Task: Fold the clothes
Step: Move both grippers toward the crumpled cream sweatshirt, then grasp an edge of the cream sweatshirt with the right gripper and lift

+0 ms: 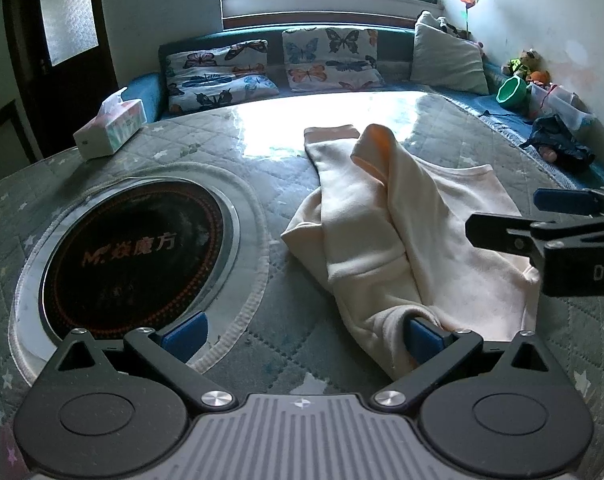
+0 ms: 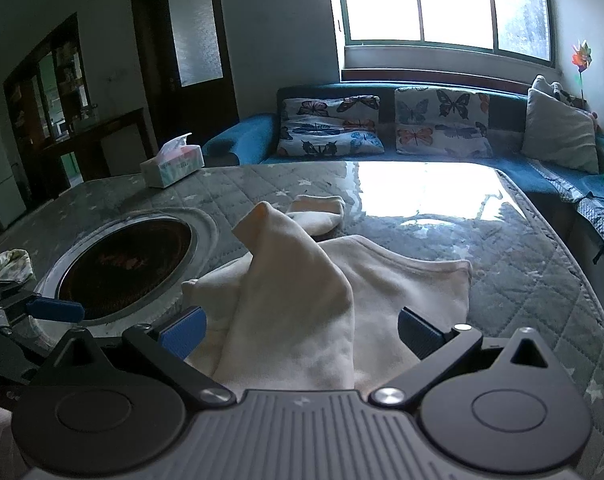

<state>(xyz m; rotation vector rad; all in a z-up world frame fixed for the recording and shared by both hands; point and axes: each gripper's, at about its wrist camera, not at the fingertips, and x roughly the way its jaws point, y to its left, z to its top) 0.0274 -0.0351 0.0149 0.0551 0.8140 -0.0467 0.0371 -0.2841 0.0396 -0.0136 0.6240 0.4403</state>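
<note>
Quilted grey-green cover with small stars over the counter [image 1: 230,152]; bright window glare on its far half. Round black cooktop [image 1: 134,256] set into the counter, left of centre, ringed by a metal rim and a stitched cutout in the cover.

Cream sweatshirt [image 1: 413,248] lies crumpled on the counter, just right of the cooktop, not flat. One sleeve [image 1: 329,140] stretches away toward the window, cuff at the far end. A second fold of cloth [image 1: 375,148] stands up in a peak beside it. In the right wrist view the same sweatshirt [image 2: 341,280] fills the near centre, peak tilted left.

Left gripper [image 1: 303,334]: fingers spread wide. Left pad over the cooktop rim; right pad [image 1: 423,338] touches the near edge of the sweatshirt, cloth draped partly over it. Nothing pinched.

Right gripper [image 2: 300,334]: fingers spread, cloth lying between them, not clamped. It also shows at the right edge of the left wrist view [image 1: 541,220], above the sweatshirt.

Tissue box [image 1: 110,130] at the far left corner of the counter. Blue sofa [image 2: 242,136] behind, with two butterfly cushions [image 1: 222,74] and a plain white pillow [image 1: 447,56]. Green cup [image 1: 511,92] and small toys at far right.
</note>
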